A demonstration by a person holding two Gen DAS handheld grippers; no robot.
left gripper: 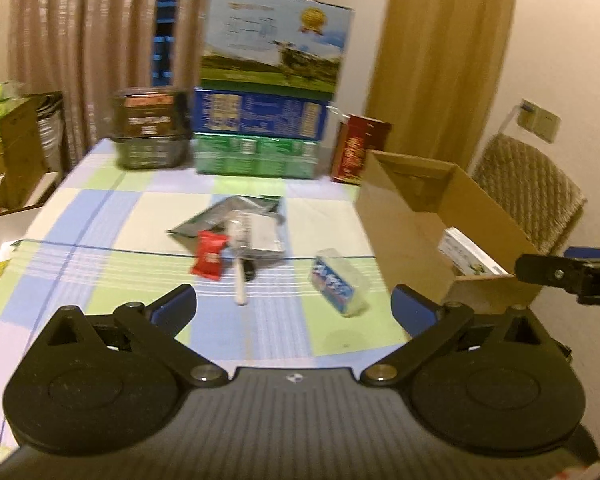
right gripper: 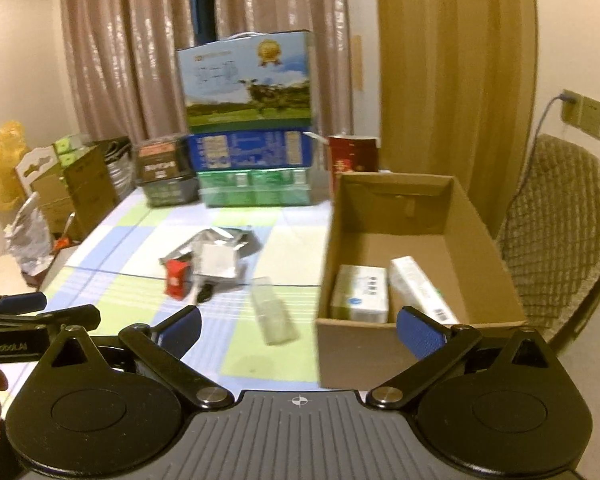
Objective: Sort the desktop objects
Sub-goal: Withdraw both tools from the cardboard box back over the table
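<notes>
**Hovering over the desk, both grippers empty**

Hanging above the near edge of the desk point(left gripper: 100, 216), the left gripper point(left gripper: 294, 312) and right gripper point(right gripper: 298, 332) both have their fingers spread wide, pinching nothing. Loose items lie mid-desk: a red packet point(left gripper: 209, 256), a white pen-like stick point(left gripper: 240, 264) across a silvery pouch point(left gripper: 236, 220), and nearer right a clear blue-printed pack point(left gripper: 338, 282). The open cardboard box point(right gripper: 400, 344) sits on the right with two white cartons point(right gripper: 362, 294) inside, so it is probably the sorting bin. Its place close beside the clutter keeps each carry short. The clear pack, nearest the box, looks like the easiest next pick.
</notes>
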